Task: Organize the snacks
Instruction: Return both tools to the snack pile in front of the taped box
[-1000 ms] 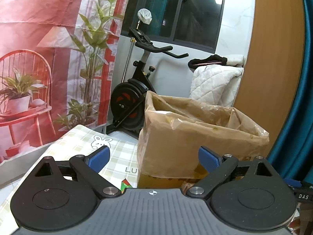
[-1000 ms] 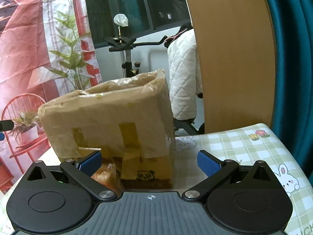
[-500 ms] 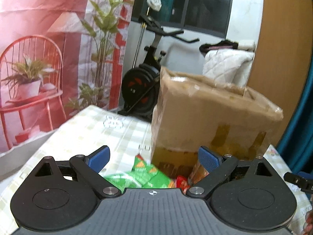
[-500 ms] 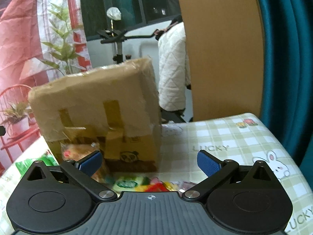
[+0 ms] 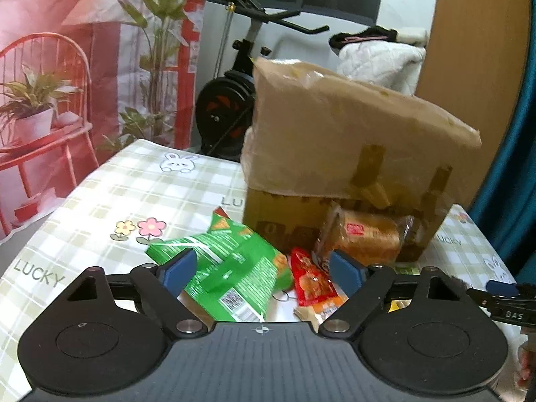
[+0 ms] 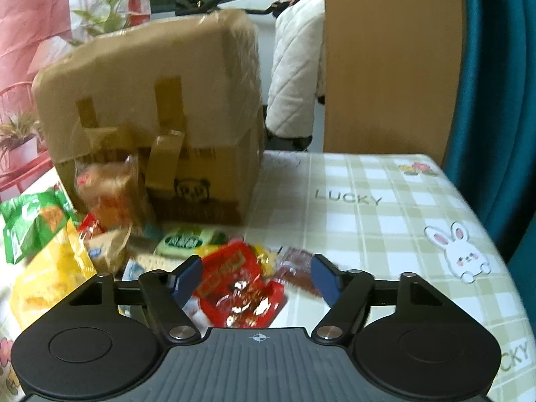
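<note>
Right gripper jaws just closing, apart, over red snack packet. Taped cardboard box behind, snacks heaped on checked desk.

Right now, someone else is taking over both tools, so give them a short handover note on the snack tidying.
Left tool: open, jaws just narrowing, over the green snack bag; nothing gripped.
Right tool: open, jaws just closing around the red packet; pads not seen pressing it.
Snacks lie loose on the checked tablecloth in front of the cardboard box: bread loaf, yellow bag, small green pack.
Done: nothing sorted yet.
Left: pick up and organize every snack.
</note>
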Demonstrator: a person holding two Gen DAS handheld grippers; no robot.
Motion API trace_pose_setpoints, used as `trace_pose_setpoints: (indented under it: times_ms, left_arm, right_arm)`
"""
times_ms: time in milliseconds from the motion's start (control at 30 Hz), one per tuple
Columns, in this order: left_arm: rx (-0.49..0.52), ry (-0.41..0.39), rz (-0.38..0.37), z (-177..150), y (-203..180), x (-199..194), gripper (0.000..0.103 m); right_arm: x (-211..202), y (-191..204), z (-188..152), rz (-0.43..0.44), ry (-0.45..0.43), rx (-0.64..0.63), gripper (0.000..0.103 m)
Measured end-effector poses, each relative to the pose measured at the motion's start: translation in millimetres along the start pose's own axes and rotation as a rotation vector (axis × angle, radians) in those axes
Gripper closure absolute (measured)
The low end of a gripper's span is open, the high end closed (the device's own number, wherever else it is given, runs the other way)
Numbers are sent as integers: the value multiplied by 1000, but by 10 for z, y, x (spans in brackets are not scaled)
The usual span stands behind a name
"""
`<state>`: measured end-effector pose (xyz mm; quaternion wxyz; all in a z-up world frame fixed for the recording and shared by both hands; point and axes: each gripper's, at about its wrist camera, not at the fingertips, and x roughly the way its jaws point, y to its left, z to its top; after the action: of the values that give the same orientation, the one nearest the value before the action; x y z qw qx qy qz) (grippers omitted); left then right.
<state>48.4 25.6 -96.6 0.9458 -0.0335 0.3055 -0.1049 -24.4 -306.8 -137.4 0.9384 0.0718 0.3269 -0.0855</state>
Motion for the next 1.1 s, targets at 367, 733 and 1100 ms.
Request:
trace_pose_setpoints:
  times_ms: [367, 733, 1100]
  left_arm:
    - [51, 58, -136, -225, -344, 91, 17]
    - [103, 110, -216, -396, -580, 144, 17]
    - [128, 131, -250, -451, -620, 156, 17]
  right_arm:
    - [87, 157, -119, -14, 61, -210, 41]
    - [-169, 246, -79, 66, 30, -142, 41]
    - [-242, 526, -66, 128, 53, -118, 40]
